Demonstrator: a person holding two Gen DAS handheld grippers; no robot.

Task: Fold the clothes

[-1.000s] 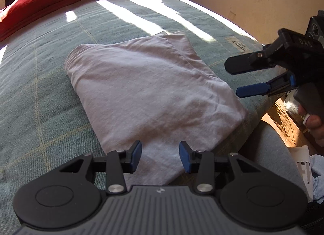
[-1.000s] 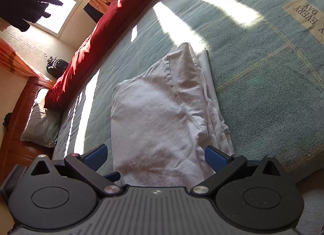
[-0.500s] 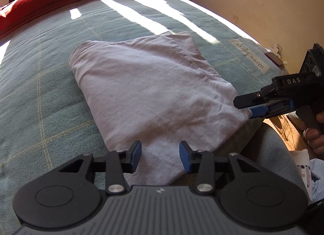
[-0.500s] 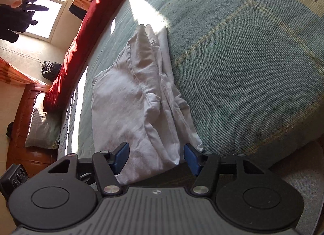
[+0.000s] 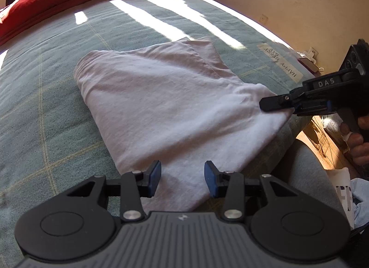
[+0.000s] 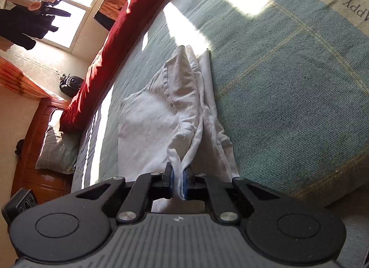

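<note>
folded white garment lies on the green bedspread — right gripper closing, pads pinching its corner at three o'clock; left gripper part-open, empty, over the six o'clock edge.

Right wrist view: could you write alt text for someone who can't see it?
The right claw is closing its blue pads on a bunched corner of a folded white garment, which lies on a green bedspread. A red quilt runs along the far edge of the bed, below a sunlit window.
</note>
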